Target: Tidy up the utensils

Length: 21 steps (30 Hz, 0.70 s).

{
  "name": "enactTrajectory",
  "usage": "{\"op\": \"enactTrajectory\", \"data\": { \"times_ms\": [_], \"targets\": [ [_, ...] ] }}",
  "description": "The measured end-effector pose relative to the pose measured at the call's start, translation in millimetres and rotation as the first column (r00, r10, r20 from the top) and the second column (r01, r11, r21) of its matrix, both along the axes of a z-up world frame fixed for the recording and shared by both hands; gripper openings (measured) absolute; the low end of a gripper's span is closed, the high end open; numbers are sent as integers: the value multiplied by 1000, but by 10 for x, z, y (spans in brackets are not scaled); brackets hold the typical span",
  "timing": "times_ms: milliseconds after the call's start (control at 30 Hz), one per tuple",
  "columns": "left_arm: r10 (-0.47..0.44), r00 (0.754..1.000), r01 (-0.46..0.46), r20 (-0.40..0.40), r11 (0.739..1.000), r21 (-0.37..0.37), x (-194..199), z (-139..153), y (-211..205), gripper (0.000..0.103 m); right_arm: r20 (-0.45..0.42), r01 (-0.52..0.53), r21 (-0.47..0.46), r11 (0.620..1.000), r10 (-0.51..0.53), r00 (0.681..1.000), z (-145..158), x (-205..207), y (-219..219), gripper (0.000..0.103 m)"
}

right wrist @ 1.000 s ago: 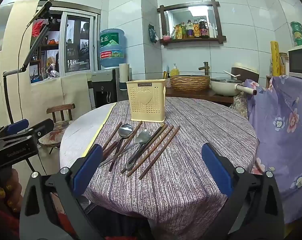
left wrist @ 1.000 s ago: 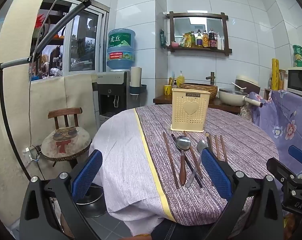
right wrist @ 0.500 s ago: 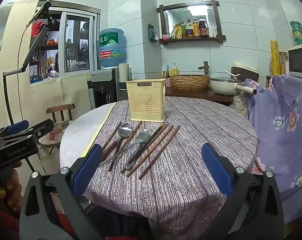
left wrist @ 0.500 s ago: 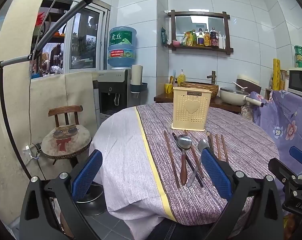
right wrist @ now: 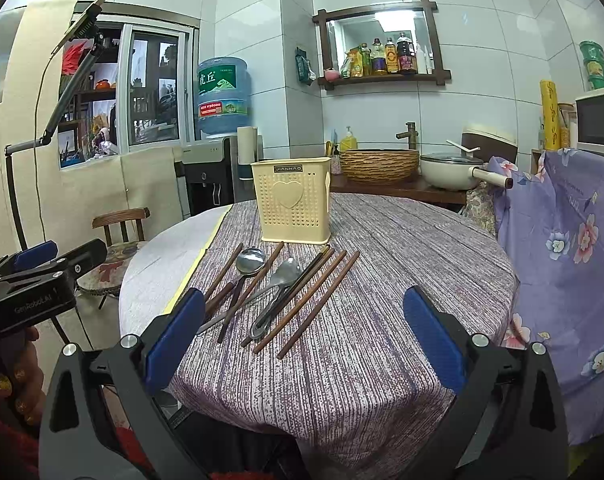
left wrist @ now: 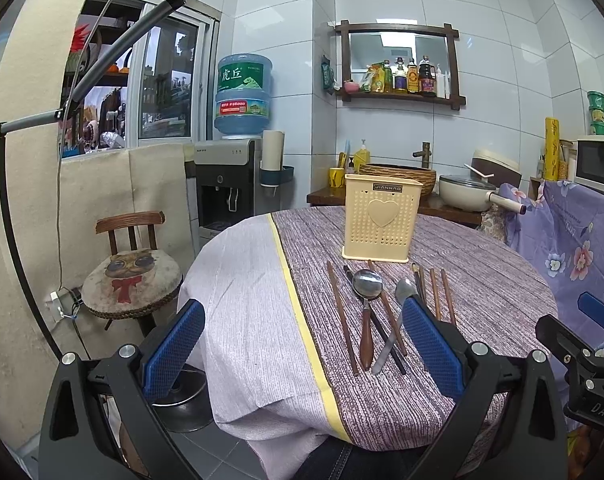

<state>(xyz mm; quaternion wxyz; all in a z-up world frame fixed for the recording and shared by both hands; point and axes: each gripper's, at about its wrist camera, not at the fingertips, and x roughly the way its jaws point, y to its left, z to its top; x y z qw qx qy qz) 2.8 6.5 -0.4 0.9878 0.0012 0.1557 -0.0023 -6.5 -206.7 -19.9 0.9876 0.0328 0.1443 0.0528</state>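
One cream utensil holder (right wrist: 291,201) stands upright on the round desk (right wrist: 382,320), perforated, with a raised heart on its front and a small dark label at the rim. In front of the holder, towards the claws, the utensils lie loose on the purple striped cloth: two metal spoons and about seven brown chopsticks, some crossing. The wooden-handled spoon (right wrist: 244,268) lies left of the all-metal spoon (right wrist: 270,284), whose handle crosses a chopstick. Three chopsticks (right wrist: 316,300) lie side by side to the right of the spoons. The left claw (left wrist: 302,348) hangs nearer than the utensils, its blue pads wide apart and holding nothing. The right claw (right wrist: 302,344) is likewise spread and bare.
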Motion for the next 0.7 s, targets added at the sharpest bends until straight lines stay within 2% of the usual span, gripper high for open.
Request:
{"op": "enactTrajectory", "data": {
  "times_ms": [700],
  "targets": [
    [-1, 1000, 1, 0, 1000, 0, -1, -1, -1, 98, -6, 2, 3, 1000, -2, 1000, -14, 7, 4, 98]
  ]
}}
